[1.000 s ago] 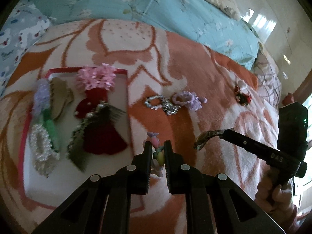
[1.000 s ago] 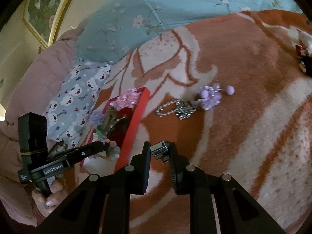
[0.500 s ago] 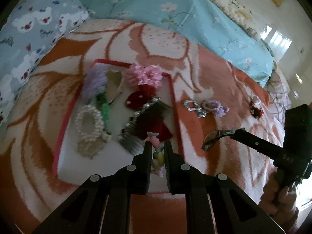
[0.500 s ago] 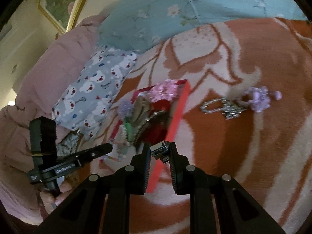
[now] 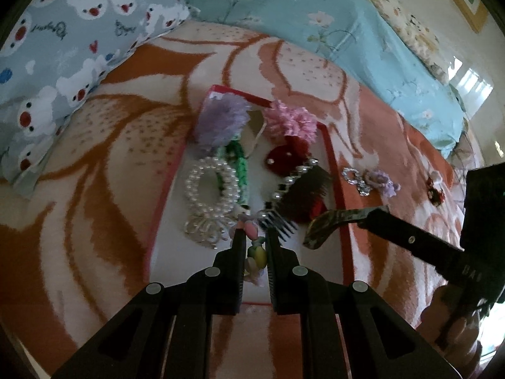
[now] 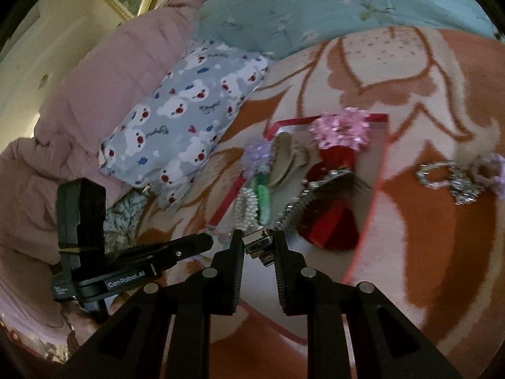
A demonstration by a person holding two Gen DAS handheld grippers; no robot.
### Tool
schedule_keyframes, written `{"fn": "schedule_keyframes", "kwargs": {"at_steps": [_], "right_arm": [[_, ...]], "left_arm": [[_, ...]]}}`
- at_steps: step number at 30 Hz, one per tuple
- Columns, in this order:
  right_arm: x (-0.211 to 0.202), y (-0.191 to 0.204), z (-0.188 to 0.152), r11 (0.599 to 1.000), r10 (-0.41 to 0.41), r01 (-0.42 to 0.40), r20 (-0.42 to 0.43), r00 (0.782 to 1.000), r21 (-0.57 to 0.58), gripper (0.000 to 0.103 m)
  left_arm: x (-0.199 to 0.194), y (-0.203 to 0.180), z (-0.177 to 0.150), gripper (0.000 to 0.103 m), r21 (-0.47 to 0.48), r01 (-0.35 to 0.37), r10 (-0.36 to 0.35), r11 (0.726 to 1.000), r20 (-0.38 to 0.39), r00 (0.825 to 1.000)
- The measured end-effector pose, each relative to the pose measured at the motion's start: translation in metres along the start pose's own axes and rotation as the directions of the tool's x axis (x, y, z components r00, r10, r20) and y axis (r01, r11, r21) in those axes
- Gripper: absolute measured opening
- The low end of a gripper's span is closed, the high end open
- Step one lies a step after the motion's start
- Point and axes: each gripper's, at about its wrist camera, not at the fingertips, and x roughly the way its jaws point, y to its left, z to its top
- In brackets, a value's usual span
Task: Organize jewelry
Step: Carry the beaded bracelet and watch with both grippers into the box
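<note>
A white tray with a red rim (image 5: 331,158) lies on the orange-and-cream blanket and holds a pearl bracelet (image 5: 210,186), a lilac flower (image 5: 221,120), a pink flower (image 5: 292,121), a dark comb (image 5: 296,199) and red pieces. My left gripper (image 5: 255,238) is shut on a pastel bead bracelet (image 5: 256,252) above the tray's near end. My right gripper (image 6: 258,238) is shut on a patterned hair clip (image 6: 259,246), which reaches over the tray's right rim in the left wrist view (image 5: 334,221). A silver chain (image 5: 356,180) and a purple scrunchie (image 5: 382,181) lie right of the tray.
A bear-print pillow (image 5: 72,50) lies at the left and a teal floral quilt (image 5: 315,22) at the back. A small red ornament (image 5: 435,189) lies on the blanket far right. A pink duvet (image 6: 79,101) is heaped beyond the pillow.
Both grippers have moved left, from beside the tray to over its near end, each still holding its piece. The tray's contents have not moved.
</note>
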Motion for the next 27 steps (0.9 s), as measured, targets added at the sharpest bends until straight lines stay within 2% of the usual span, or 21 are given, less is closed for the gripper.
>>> {"fn": "schedule_keyframes", "kwargs": {"at_steps": [7,17,27], "right_arm": [[0.021,0.0,-0.019,0.999,-0.031,0.029,-0.058,0.998,-0.028,0.018],[0.017,-0.011,-0.042,0.995,-0.076,0.068,-0.119,0.99,-0.068,0.017],[0.02,-0.006,-0.047,0.984,-0.129,0.108,-0.147,0.981,-0.145,0.018]], "left_arm": [[0.02,0.02,-0.005,0.011,-0.05,-0.003,0.001,0.999,-0.031,1.0],[0.037,0.04,-0.01,0.011,-0.09,-0.029,0.024,0.996,-0.059,0.998],[0.045,0.038,-0.014,0.012,-0.072,-0.056,0.051,0.996,-0.072,0.996]]}}
